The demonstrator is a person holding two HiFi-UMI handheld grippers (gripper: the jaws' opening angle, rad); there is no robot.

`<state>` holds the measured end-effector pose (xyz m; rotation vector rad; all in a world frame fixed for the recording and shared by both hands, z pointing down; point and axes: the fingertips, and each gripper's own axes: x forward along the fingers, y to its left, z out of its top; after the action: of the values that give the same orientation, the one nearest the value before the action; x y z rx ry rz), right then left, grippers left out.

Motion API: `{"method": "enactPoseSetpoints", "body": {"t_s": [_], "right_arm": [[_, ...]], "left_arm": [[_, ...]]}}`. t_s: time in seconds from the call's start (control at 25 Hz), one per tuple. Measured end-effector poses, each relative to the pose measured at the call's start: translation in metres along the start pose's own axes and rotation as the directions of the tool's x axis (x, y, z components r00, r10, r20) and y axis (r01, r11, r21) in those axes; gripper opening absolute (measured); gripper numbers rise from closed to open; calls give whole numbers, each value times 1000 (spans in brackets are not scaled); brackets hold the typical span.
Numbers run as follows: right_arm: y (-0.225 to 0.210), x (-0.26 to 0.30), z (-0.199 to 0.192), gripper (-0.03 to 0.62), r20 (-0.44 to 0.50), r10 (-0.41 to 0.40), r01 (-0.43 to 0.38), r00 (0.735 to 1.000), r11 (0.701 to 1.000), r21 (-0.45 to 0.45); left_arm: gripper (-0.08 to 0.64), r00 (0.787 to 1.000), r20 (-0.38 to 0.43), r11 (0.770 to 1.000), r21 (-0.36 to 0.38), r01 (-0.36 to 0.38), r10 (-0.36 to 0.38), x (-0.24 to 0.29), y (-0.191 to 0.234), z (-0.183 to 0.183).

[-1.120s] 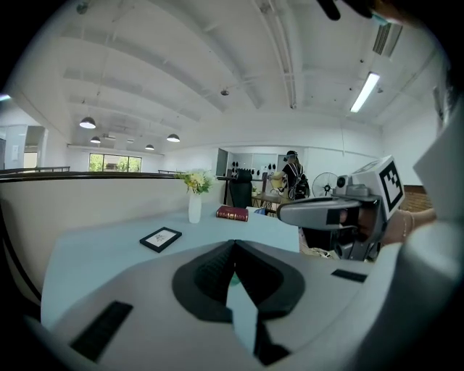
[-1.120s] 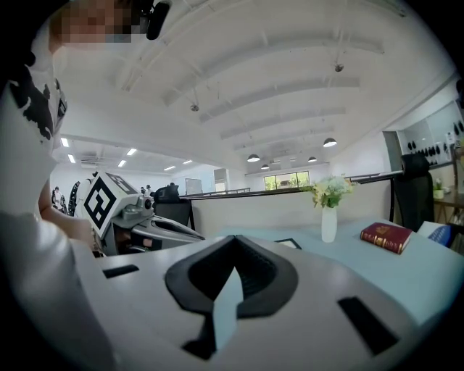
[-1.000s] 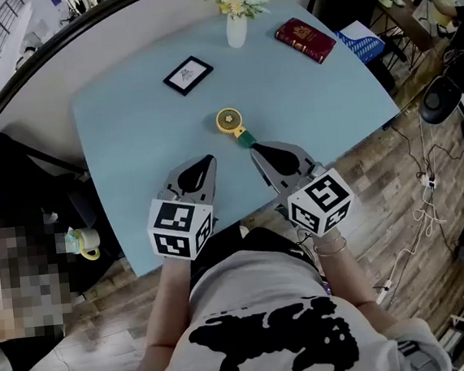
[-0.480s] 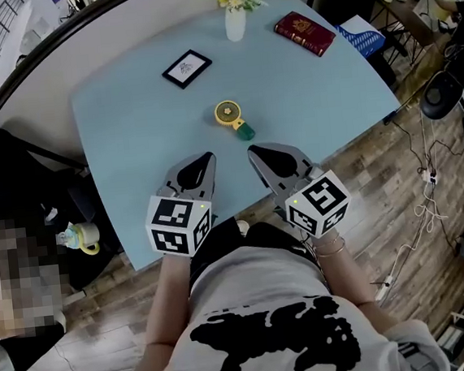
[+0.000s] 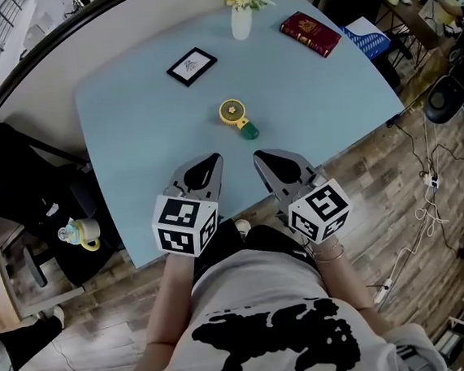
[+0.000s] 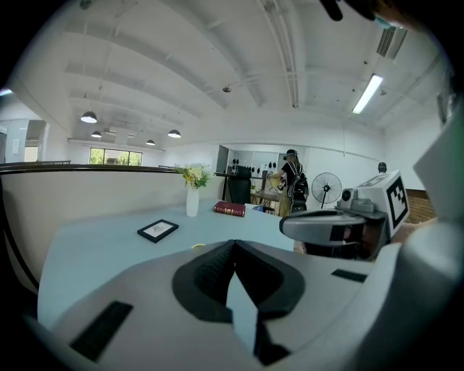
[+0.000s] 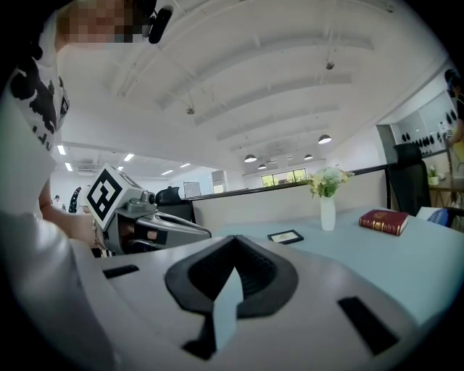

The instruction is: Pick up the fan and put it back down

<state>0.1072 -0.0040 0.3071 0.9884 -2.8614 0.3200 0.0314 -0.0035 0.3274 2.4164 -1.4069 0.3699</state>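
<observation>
The fan (image 5: 234,113), small and round with a yellow head and a green handle, lies flat near the middle of the light blue table (image 5: 136,124). My left gripper (image 5: 212,157) and my right gripper (image 5: 258,154) hover side by side over the table's front edge, just short of the fan. Both are shut with nothing between their jaws. In the left gripper view the shut left gripper (image 6: 233,243) hides all but a yellow sliver of the fan (image 6: 197,246). The right gripper view shows the shut right gripper (image 7: 233,239) and no fan.
At the far side of the table stand a white vase of flowers (image 5: 240,18), a red book (image 5: 310,34) and a black picture frame (image 5: 191,65). A black chair (image 5: 57,230) is left of the table. Cables (image 5: 425,203) lie on the wooden floor at right.
Both grippers have drawn back slightly from the fan toward the table's front edge. The fan has not moved on the table. The head view has shifted a little.
</observation>
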Motion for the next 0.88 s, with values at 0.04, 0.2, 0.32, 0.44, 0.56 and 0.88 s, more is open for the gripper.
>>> {"method": "enactPoseSetpoints", "body": {"t_s": [0.04, 0.2, 0.32, 0.44, 0.56, 0.88], "right_arm": [[1, 1, -2, 3, -5, 3, -3, 1000, 1000, 2], [4, 2, -6, 3, -15, 6, -6, 1000, 1000, 8], [6, 2, -7, 3, -18, 8, -8, 1000, 1000, 9], [9, 3, -12, 3, -28, 15, -15, 999, 1000, 15], [8, 4, -13, 3, -32, 13, -13, 999, 1000, 17], [8, 6, -13, 3, -41, 15, -14, 999, 1000, 15]], "left_arm": [[11, 1000, -3, 1000, -4, -2, 2, -1, 0, -2], [11, 1000, -20, 1000, -12, -8, 8, -5, 1, -10], [11, 1000, -27, 1000, -13, -12, 12, -6, 2, -13], [11, 999, -30, 1000, -14, -17, 16, -8, 3, -15], [11, 999, -40, 1000, -16, -8, 7, -7, 3, -17], [11, 998, -55, 999, -33, 12, -14, -7, 2, -20]]}}
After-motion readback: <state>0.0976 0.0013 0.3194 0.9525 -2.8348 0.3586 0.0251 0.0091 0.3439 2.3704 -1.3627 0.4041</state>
